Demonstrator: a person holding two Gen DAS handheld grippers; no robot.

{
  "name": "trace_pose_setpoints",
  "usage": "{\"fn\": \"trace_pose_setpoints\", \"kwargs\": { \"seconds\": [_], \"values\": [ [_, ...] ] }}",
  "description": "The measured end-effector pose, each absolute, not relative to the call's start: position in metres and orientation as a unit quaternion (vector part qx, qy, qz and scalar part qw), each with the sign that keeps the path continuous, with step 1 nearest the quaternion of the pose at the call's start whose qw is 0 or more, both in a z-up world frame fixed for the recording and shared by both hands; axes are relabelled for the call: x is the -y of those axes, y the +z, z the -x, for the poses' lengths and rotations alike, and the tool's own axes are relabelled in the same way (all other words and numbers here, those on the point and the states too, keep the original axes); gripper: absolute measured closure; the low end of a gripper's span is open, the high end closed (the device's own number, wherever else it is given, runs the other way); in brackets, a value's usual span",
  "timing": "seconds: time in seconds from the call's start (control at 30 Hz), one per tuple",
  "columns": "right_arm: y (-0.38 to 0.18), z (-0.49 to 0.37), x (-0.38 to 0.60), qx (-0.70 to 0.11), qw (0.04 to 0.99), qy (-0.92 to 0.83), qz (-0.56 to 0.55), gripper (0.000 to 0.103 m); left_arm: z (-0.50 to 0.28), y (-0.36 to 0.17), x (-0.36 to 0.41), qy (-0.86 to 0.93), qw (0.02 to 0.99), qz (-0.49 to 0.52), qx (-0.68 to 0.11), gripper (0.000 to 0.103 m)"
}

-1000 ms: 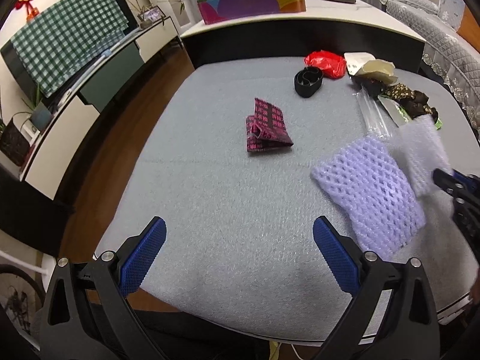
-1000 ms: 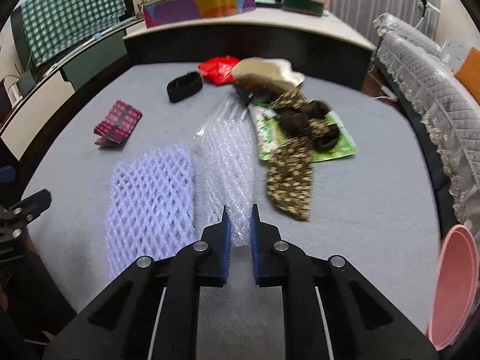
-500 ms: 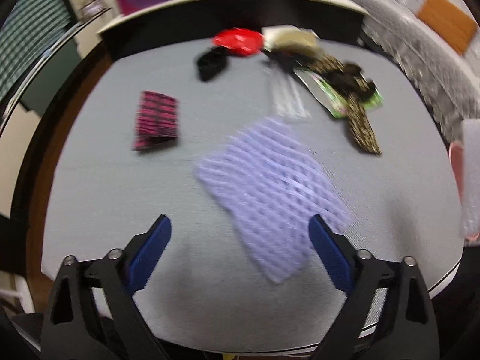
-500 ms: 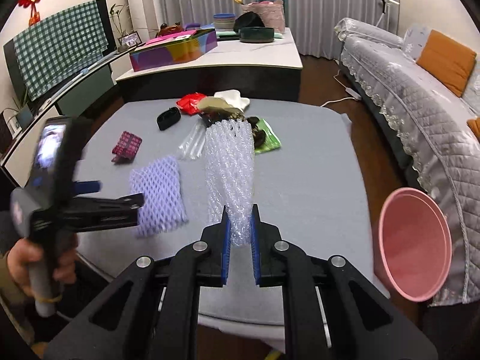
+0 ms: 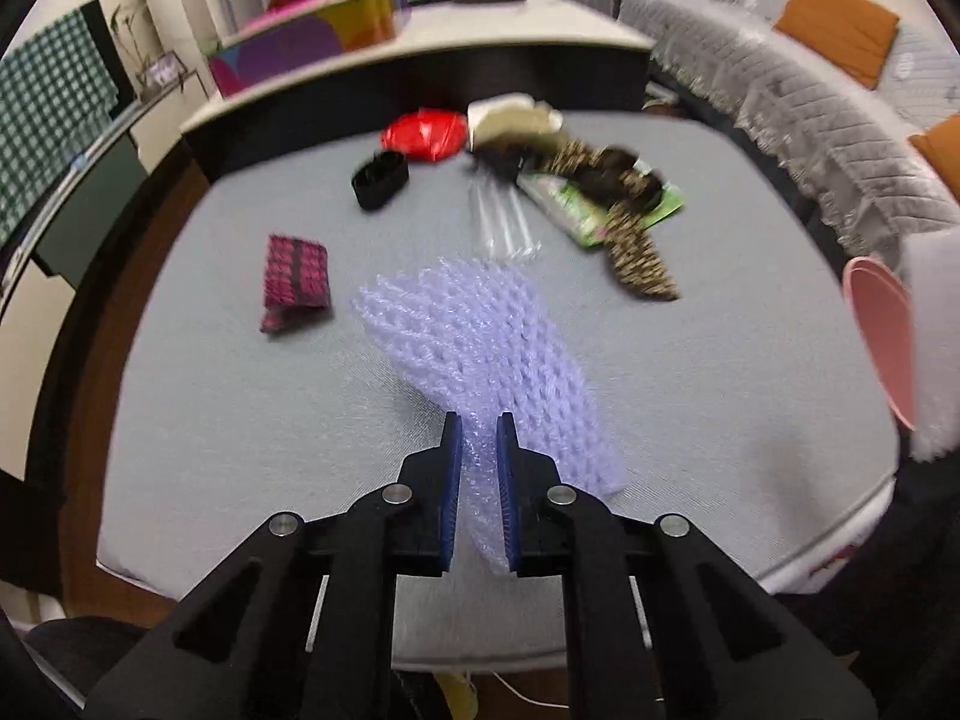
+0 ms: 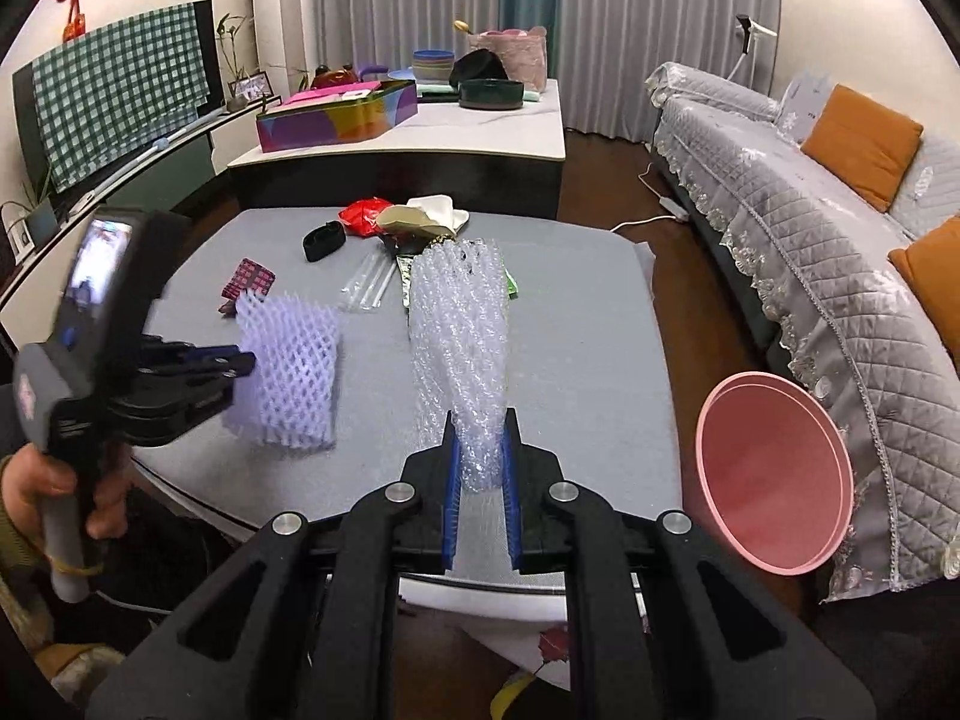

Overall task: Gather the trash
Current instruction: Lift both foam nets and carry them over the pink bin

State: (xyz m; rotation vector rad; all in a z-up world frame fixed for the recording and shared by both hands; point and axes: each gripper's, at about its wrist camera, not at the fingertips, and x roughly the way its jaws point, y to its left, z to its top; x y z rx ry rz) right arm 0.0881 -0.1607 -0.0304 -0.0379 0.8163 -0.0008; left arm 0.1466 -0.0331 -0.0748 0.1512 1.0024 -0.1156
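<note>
The lilac foam net sleeve (image 5: 480, 354) is a soft lattice tube, bunched where the left gripper (image 5: 479, 450) pinches its near end; those jaws are closing, pads already pressing the foam. The sleeve fans out ahead of the fingertips, above the grey table (image 5: 240, 420). The right gripper (image 6: 479, 462) is clamped on a clear bubble-wrap sheet (image 6: 459, 324) that stands up ahead of it. Beyond the left gripper lie a magenta packet (image 5: 294, 282), a black band (image 5: 381, 180), a red wrapper (image 5: 426, 135) and clear tubes (image 5: 504, 222). Right of the right gripper, off the table's edge, is a pink bin (image 6: 774, 474).
</note>
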Motion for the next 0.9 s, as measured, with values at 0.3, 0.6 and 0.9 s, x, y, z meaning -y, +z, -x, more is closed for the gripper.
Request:
{"fn": "trace_pose_setpoints", "kwargs": {
  "seconds": [0.3, 0.6, 0.9],
  "values": [
    [-0.012, -0.062, 0.151, -0.379, 0.925, 0.012, 0.033, 0.090, -0.105, -0.022, 0.034, -0.089, 0.886, -0.048, -0.453, 0.091],
    [-0.008, -0.044, 0.152, -0.376, 0.926, 0.020, 0.035, 0.090, -0.082, -0.009, 0.043, -0.107, 0.887, -0.053, -0.446, 0.091],
    [-0.007, -0.038, 0.168, -0.374, 0.927, 0.010, 0.017, 0.091, -0.073, -0.006, 0.066, -0.113, 0.888, -0.079, -0.438, 0.091]
  ]
}}
